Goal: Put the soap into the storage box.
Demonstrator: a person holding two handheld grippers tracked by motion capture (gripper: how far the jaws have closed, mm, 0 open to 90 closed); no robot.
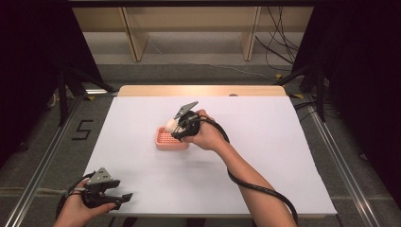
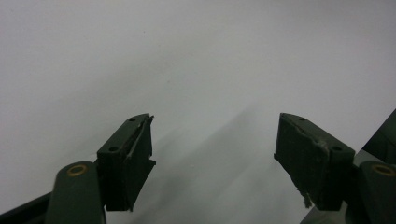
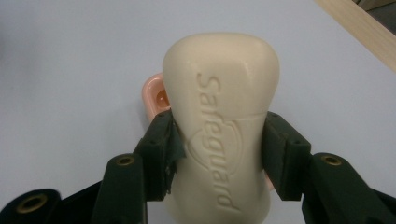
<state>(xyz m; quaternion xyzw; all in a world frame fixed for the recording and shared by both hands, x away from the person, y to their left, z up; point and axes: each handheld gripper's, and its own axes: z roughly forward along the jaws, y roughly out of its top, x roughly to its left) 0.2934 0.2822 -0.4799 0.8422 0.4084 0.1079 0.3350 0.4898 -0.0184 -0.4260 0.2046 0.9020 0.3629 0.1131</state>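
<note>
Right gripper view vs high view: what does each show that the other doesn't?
Right gripper view: the embossed Safeguard lettering on the soap bar and the jaw pads pressing its sides. High view: the left gripper, open near the table's front edge, and the soap dish's grid floor. Both: right gripper, soap, pink dish, white table.

Right hand-held gripper clamped, left hand-held gripper low — jaws apart

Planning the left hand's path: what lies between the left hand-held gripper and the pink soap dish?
In the high view, only bare white table cover lies between the left hand-held gripper and the pink soap dish.
</note>
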